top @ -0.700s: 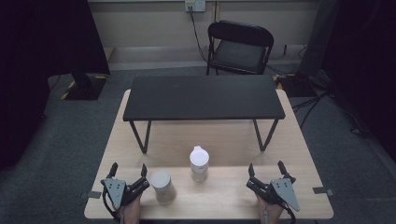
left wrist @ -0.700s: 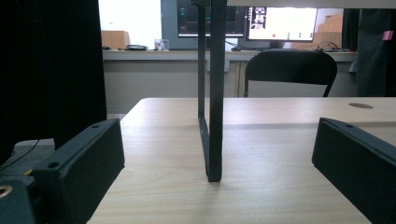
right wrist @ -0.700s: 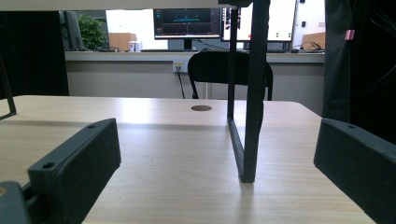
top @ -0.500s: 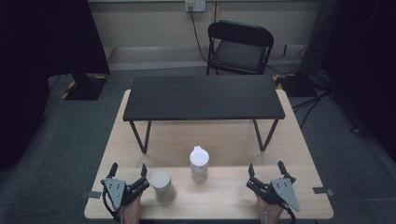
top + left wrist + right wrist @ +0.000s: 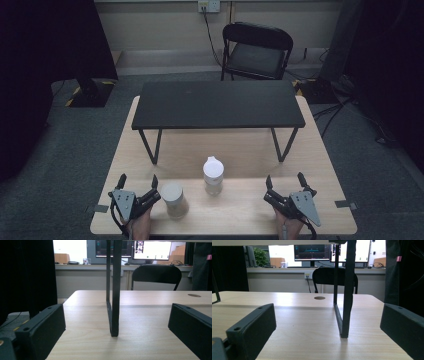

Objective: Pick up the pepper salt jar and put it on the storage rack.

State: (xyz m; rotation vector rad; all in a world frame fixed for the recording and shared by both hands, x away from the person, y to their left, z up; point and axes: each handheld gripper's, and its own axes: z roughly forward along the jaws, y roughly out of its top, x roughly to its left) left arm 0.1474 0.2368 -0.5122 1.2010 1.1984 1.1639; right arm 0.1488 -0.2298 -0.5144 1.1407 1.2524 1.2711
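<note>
In the high view, two containers are seen near the front edge of the pale wooden bench: a squat grey-beige cup just beside the left tongs, and a clear bottle with a white cap a little farther in, between the two hands and nearer the left. Both stand upright and apart from each other. The cup is judged light and stiff, probably paper or plastic, though the material cannot be told with certainty at this distance; it would best be taken across its side wall below the rim, gently enough that it is not crushed. The bottle is judged smooth and somewhat slippery, tall enough to tip, and better gripped around its body under the cap. The right tongs rest at the front right, well apart from both containers. A black raised shelf spans the bench behind them.

In the left gripper view, the black jaws are spread wide with nothing between them, and a shelf leg stands ahead on the bare wood.

In the right gripper view, the jaws are likewise wide apart and empty, with the other shelf leg ahead.
</note>
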